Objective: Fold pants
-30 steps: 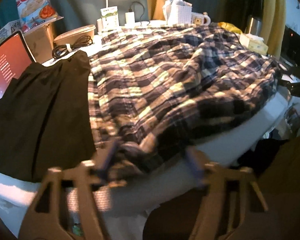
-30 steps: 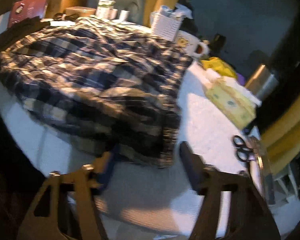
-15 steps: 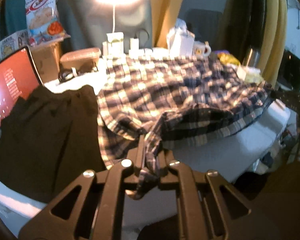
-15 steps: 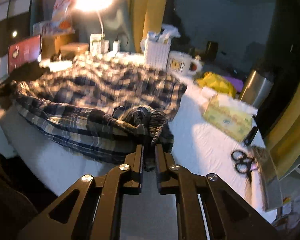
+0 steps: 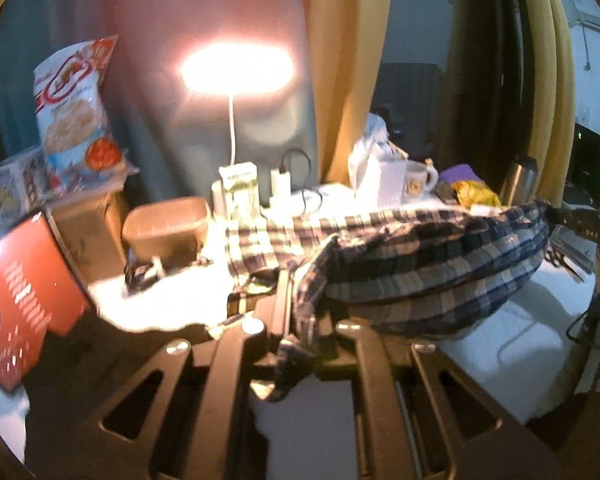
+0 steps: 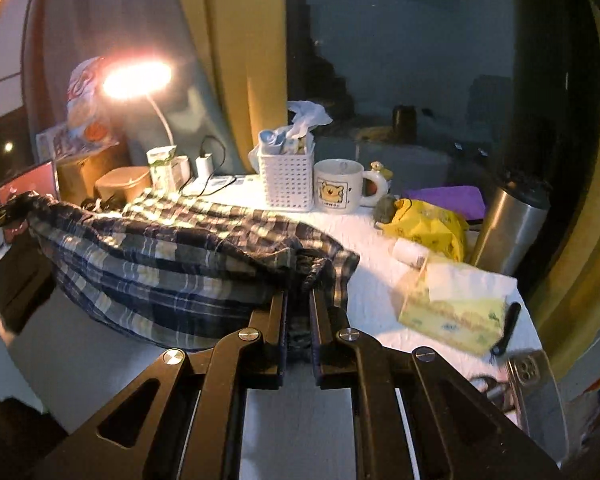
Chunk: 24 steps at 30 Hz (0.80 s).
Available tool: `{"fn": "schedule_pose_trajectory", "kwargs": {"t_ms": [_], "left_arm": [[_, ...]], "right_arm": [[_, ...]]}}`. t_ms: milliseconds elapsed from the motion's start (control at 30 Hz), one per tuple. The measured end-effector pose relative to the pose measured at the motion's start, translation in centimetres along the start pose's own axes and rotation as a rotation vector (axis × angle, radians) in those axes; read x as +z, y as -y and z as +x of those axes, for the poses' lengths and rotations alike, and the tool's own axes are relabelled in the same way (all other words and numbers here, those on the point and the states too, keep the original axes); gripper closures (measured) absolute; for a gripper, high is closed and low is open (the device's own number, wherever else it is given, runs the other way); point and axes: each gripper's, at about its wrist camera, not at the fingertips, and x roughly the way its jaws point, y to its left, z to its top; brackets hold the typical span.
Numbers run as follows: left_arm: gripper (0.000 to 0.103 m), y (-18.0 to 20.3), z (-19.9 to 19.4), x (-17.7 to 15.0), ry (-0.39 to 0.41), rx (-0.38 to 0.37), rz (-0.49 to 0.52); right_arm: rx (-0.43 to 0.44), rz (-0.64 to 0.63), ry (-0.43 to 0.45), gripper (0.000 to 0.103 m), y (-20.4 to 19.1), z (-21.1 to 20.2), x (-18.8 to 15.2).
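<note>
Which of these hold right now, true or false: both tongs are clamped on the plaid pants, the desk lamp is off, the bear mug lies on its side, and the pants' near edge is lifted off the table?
1. Both the left tongs and right tongs clamp the plaid pants: true.
2. The desk lamp is off: false, it glows.
3. The bear mug lies on its side: false, it stands upright.
4. The pants' near edge hangs lifted above the table: true.

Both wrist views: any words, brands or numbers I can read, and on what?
None reads clearly.
Snack bag: red logo, blurred.
Red screen: white text, too blurred.
Mug: small line under the bear picture, too small.
Green-and-white carton: print unreadable.
Tissue pack: pattern only.
</note>
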Motion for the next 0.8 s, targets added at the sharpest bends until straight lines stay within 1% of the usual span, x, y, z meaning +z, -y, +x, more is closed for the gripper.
{"fn": "schedule_pose_trajectory", "kwargs": {"t_ms": [167,367,500,567,667,800], "left_arm": [[0.096,-1.1,4.3,3.0,0.01,-0.016,0.022],[0.096,-2.7,11.2,5.5,-0.023,-0.036,0.021],[0.095,-4.0,16.0,6.5,-0.066,-0.056,-0.003],[0.093,-4.7,18.8,6.7,-0.097,-0.052,-0.019],[0.091,-6.2,22.5,6.6,-0.162,-0.052,-0.079],[0.088,-7.9,25.8,6.1,-0.213,0.011,-0.111]], "right_arm": [[-0.009,0.036,0.001,0.092,1.3,3.5,2.2],[-0.03,0.063,-0.011,0.092,2.4,8.9,4.4],[-0.037,0.083,-0.046,0.092,3.6,13.3,5.4],[-0.04,0.093,-0.068,0.092,4.2,15.2,5.5],[-0.051,0.1,-0.104,0.092,5.0,18.6,5.4],[-0.062,0.12,-0.153,0.092,5.6,22.0,4.8]]}}
